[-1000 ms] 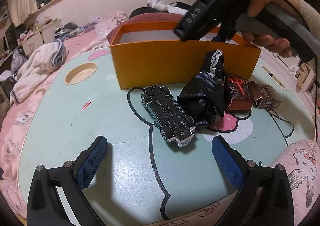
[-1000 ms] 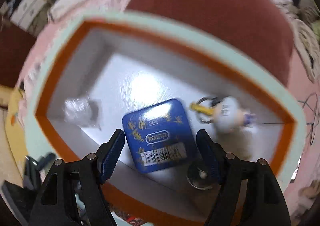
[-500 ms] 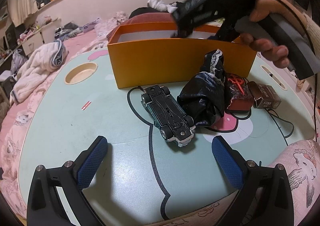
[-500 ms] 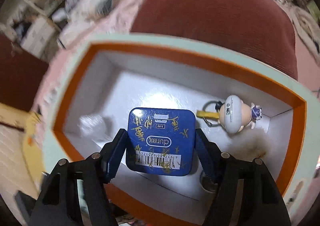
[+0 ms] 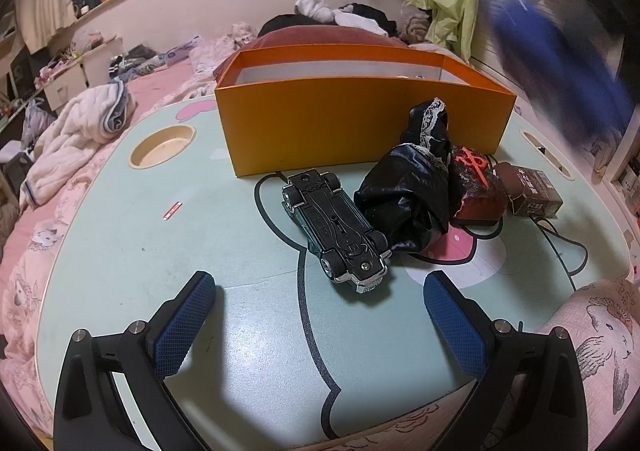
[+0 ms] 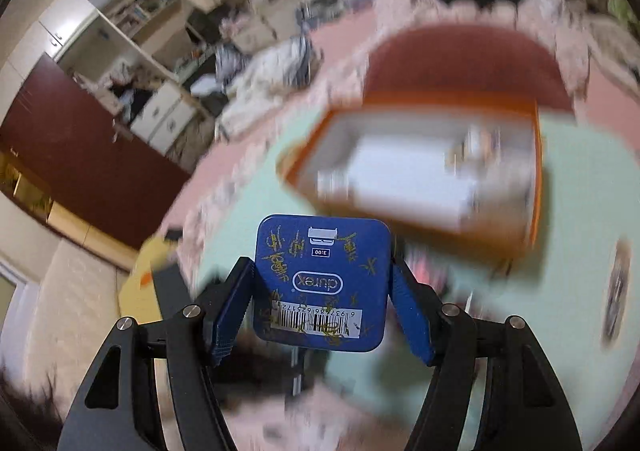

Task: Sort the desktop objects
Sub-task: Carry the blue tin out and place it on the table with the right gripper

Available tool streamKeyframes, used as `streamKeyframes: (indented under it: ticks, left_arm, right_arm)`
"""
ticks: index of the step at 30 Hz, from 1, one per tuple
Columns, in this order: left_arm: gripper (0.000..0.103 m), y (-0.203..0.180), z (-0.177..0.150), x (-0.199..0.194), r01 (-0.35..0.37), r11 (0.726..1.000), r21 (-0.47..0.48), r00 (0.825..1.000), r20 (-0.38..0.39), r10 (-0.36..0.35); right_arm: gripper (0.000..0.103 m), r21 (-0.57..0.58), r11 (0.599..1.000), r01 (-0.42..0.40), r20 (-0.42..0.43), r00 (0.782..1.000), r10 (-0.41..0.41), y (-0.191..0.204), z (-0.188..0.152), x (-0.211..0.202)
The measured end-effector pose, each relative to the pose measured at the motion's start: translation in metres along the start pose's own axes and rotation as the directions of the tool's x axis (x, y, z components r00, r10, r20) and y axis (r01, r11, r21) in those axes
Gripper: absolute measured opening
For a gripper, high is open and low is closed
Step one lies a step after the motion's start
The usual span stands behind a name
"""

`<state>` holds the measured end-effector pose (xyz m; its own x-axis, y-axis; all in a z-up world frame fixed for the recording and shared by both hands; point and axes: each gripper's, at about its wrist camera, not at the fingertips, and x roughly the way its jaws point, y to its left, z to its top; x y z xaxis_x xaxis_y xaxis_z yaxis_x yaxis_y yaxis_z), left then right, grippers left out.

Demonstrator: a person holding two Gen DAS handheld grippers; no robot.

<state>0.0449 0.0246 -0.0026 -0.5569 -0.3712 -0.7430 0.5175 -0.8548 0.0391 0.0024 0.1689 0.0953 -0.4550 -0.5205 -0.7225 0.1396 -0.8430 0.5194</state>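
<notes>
Left gripper: the left gripper (image 5: 316, 315) hovers low over the pale green cartoon-printed tabletop (image 5: 120, 251), its blue-padded fingers spread wide with nothing between them.
Toy car: an upside-down black die-cast toy car (image 5: 335, 228) lies just ahead of that gripper, touching a crumpled black lace-trimmed cloth (image 5: 408, 195); a careless grab could snag the cloth along with it.
Box: the open orange cardboard box (image 5: 360, 123) with a white inside stands behind them, near the table's far edge.
Other clutter: a dark red packet with a red symbol (image 5: 476, 187) and a small brown carton (image 5: 534, 191) sit to the right of the cloth.
Right gripper: the right gripper (image 6: 322, 287) is clamped on a flat blue rounded-square tin with a barcode (image 6: 322, 283), held in the air, away from the box.
Risk: the right wrist view is heavily blurred, which suggests a fast swing; the tin is pinched only at its smooth edges, so it could slip or twist out and fall among the clutter.
</notes>
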Motion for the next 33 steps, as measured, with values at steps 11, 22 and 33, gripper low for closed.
streamKeyframes:
  ticks: [11,22,33]
  left_arm:
    - [0.103,0.000,0.000,0.000,-0.001,1.000,-0.001,1.000,0.001,0.001]
    - [0.103,-0.001,0.000,-0.002,-0.003,1.000,-0.002,1.000,0.000,0.003]
    - [0.095,0.001,0.002,-0.018,0.011,1.000,-0.016,0.999,0.046,-0.010]
  right_arm:
    - [0.069,0.034,0.970,0.241,0.166,0.956,-0.243,-0.023,-0.038,0.034]
    - [0.090,-0.097,0.895,0.435,0.242,0.883,-0.403,-0.036,-0.099,0.024]
    - [0.095,-0.077,0.896,0.438,0.229,0.882,-0.412,-0.047,-0.100,0.037]
